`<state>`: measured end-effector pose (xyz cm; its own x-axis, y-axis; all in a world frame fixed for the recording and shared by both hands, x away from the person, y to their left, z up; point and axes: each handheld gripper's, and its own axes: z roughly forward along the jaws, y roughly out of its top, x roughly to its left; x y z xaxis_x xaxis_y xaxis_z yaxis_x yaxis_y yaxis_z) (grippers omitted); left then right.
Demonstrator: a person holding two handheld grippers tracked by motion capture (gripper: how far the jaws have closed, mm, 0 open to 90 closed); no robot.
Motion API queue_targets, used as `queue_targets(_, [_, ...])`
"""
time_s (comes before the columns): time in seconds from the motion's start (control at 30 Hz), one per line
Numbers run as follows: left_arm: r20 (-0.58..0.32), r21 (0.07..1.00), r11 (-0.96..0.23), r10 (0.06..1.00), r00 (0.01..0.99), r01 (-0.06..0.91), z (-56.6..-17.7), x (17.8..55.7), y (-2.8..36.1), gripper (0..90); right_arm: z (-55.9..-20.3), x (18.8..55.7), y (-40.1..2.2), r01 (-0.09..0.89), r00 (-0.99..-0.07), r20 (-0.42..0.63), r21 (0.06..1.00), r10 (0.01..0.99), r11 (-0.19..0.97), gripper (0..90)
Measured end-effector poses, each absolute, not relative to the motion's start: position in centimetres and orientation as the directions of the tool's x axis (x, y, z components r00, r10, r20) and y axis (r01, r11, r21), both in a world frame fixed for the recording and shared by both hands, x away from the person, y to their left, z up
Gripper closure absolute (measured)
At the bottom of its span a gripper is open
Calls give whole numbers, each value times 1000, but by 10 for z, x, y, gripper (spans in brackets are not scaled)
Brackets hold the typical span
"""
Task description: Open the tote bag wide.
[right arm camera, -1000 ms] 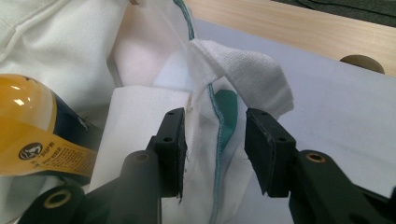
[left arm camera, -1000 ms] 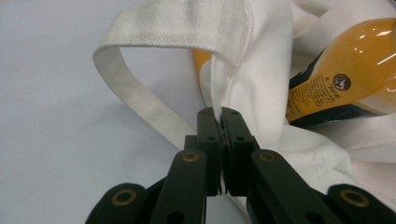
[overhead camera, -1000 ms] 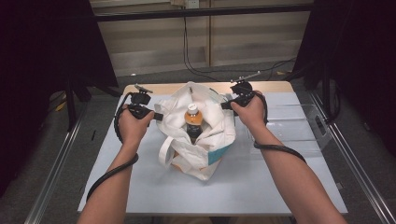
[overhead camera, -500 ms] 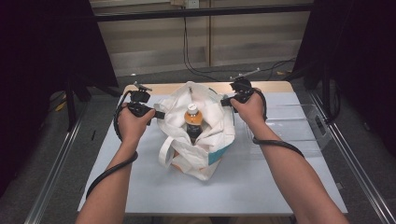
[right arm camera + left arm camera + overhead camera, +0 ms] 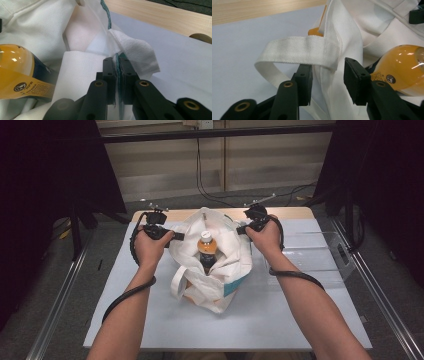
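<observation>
Your left claw (image 5: pixel 327 82) has just been opening off the tote bag (image 5: pixel 215 270) rim at 9 o'clock, your right claw (image 5: pixel 117 80) closing onto its 3 o'clock rim, the bottle (image 5: pixel 206 251) upright inside, mid-surface, so you're regripping.

Table (image 5: pixel 150 320): pale blue-grey top, wooden strip along far edge | Directly on it: white tote bag (image 5: pixel 220 285), standing between the two pairs of jaws, handle draped toward the near edge | clear plastic tray (image 5: pixel 320 255), just beyond the right jaws, outward of the bag
</observation>
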<state>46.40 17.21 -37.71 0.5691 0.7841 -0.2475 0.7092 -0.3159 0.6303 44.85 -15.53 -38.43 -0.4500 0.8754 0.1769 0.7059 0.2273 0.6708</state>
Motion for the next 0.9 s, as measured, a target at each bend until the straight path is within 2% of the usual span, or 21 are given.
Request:
queue_targets(0.03, [-241, 633, -321, 783, 573, 704, -378, 465, 170, 609, -384, 449, -155, 708, -450, 175, 668, 876, 231, 849])
queue_targets(0.2, [-217, 618, -338, 795, 567, 710, -380, 468, 163, 776, -384, 449, -156, 708, -451, 167, 666, 877, 237, 850])
queue_targets(0.27, [-215, 611, -335, 802, 558, 717, -380, 470, 163, 802, -385, 449, -157, 714, -441, 178, 663, 879, 224, 851])
queue_targets(0.63, [-219, 571, -317, 830, 513, 757, -393, 474, 173, 815, -398, 450, -165, 738, -415, 193, 643, 889, 205, 853])
queue_targets(0.9, [-189, 547, -337, 842, 505, 766, -403, 475, 178, 818, -404, 450, -170, 749, -409, 197, 630, 891, 205, 859])
